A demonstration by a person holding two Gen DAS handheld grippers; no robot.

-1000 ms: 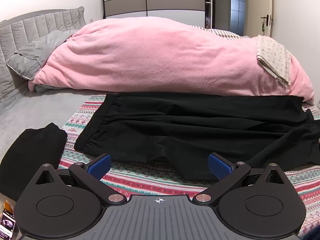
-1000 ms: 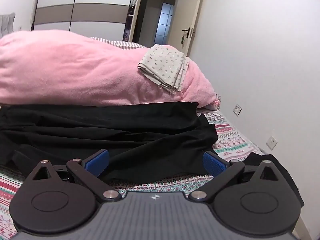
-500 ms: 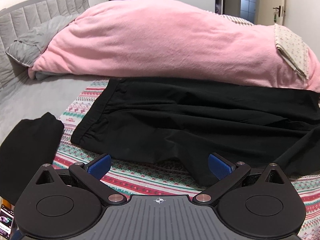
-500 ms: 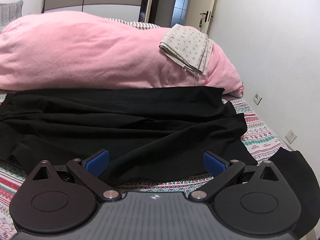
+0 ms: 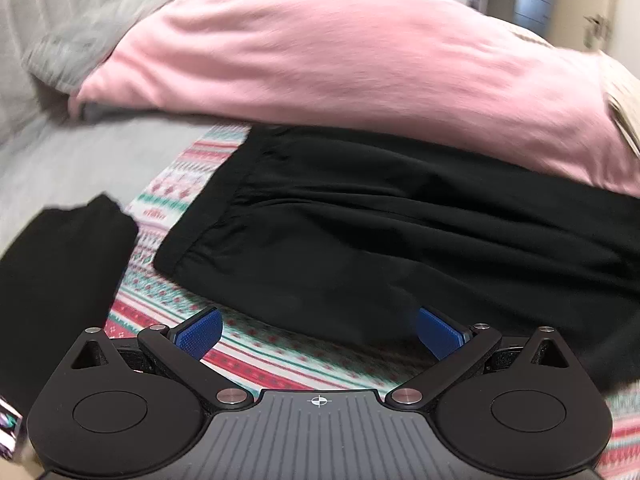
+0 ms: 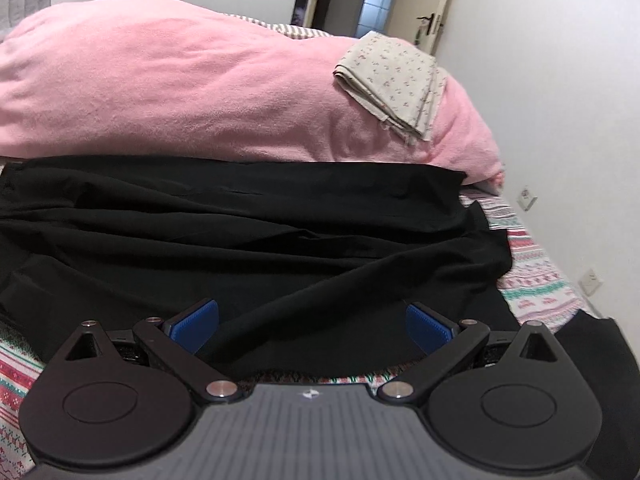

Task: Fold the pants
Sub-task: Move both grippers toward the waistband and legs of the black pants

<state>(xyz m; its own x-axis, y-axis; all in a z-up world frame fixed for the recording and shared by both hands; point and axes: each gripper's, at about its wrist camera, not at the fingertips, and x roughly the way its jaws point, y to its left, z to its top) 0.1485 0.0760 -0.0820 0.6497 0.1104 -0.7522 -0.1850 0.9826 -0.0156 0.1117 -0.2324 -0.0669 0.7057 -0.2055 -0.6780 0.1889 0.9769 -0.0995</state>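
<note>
Black pants [image 5: 380, 232] lie spread sideways across a patterned bed cover [image 5: 168, 196], waistband to the left. In the right wrist view the leg ends [image 6: 280, 236] reach toward the bed's right side. My left gripper [image 5: 318, 330] hovers open just above the near edge of the pants below the waistband, nothing between its blue pads. My right gripper [image 6: 312, 326] is open too, low over the near leg's fabric, and its pads hold nothing.
A big pink duvet [image 5: 340, 60] is heaped right behind the pants, with a folded floral cloth [image 6: 396, 80] on top. A folded black garment [image 5: 56, 264] lies at the left. Another dark garment [image 6: 592, 352] sits at the bed's right edge beside the wall.
Both grippers have come down and closer to the pants. The left view has swung toward the waistband; the right view now looks down on the leg ends. Both stay open.
</note>
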